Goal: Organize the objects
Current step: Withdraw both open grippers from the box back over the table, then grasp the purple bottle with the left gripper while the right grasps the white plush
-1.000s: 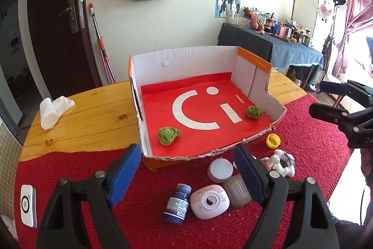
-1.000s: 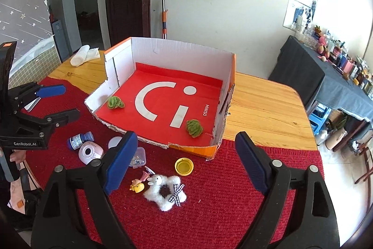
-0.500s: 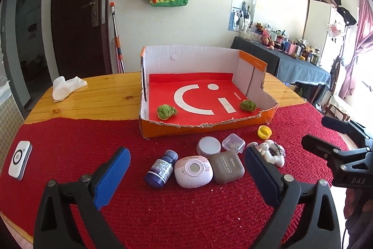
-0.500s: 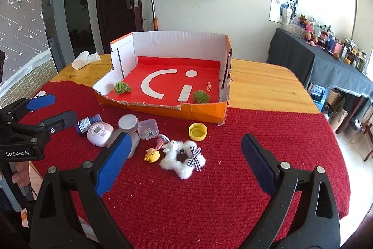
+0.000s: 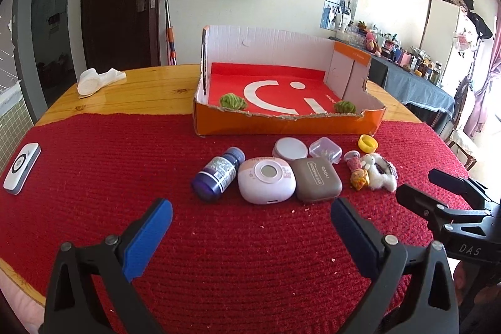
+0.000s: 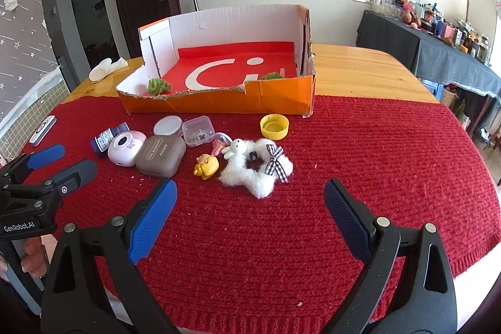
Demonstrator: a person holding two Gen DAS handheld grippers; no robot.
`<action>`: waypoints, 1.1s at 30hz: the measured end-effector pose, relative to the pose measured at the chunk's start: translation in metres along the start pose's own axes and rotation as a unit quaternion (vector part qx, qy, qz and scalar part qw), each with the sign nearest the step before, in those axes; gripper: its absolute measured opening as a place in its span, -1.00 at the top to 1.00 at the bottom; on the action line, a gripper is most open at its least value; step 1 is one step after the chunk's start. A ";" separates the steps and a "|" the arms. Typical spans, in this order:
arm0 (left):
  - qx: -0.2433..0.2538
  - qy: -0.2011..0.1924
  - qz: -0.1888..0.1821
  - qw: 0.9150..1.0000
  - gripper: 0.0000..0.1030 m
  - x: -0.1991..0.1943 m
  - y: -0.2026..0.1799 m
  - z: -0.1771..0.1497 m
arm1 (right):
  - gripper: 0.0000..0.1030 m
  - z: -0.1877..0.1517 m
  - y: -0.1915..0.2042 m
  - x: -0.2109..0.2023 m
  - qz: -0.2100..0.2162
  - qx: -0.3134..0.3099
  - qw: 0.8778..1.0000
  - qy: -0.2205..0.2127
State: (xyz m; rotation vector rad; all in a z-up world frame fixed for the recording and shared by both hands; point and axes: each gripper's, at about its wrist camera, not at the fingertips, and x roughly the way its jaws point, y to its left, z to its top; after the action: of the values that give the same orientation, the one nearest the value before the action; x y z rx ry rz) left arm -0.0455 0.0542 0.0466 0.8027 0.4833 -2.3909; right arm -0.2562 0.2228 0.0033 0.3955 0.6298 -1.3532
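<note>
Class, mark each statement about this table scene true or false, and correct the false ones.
1. Two green items lie in the box. True.
2. The yellow cap sits inside the box. False: it lies on the red mat, in front of the box.
3. The left gripper holds the blue bottle. False: its jaws are open and empty.
4. The brown case touches the pink case. True.
5. The right gripper is open. True.

From my right wrist view, the box's (image 6: pixel 219 102) front wall hides most of the green clump (image 6: pixel 273 75) at one o'clock. The small bottle (image 6: pixel 108 138) sits half behind the pink case (image 6: pixel 125 151), its label too small to read.
</note>
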 end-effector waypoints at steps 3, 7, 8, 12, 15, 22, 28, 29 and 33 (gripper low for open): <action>-0.002 0.005 0.002 1.000 -1.00 0.003 0.000 -0.004 | -0.87 -0.003 0.001 0.005 0.002 0.000 1.000 0.008; -0.001 0.009 0.003 1.000 -1.00 0.007 0.001 -0.004 | -0.87 -0.004 -0.001 0.011 0.003 0.002 1.000 0.017; -0.001 0.011 0.003 1.000 -1.00 0.008 0.002 -0.004 | -0.87 -0.004 -0.002 0.011 0.002 0.002 1.000 0.018; -0.001 0.016 0.005 1.000 -1.00 0.013 0.005 -0.001 | -0.87 -0.003 -0.004 0.015 0.000 0.001 1.000 0.023; 0.003 0.021 0.008 1.000 -1.00 0.017 0.008 0.002 | -0.87 0.000 -0.007 0.019 -0.001 0.000 1.000 0.029; 0.006 0.023 0.010 1.000 -1.00 0.020 0.025 0.016 | -0.87 0.004 -0.015 0.031 0.000 -0.002 0.999 0.053; 0.017 0.042 0.019 0.999 -0.99 0.028 0.042 0.025 | -0.87 0.008 -0.024 0.040 -0.004 -0.006 0.997 0.072; 0.018 0.046 0.019 0.999 -0.99 0.030 0.045 0.027 | -0.87 0.009 -0.026 0.042 -0.003 -0.008 0.997 0.076; 0.024 0.065 0.006 0.998 -0.98 0.039 0.054 0.029 | -0.87 0.011 -0.028 0.047 -0.005 -0.019 0.996 0.085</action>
State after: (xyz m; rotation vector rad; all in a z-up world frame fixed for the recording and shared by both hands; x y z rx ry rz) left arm -0.0512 -0.0175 0.0353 0.9851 0.4716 -2.3570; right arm -0.2774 0.1742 -0.0146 0.4801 0.7989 -1.3245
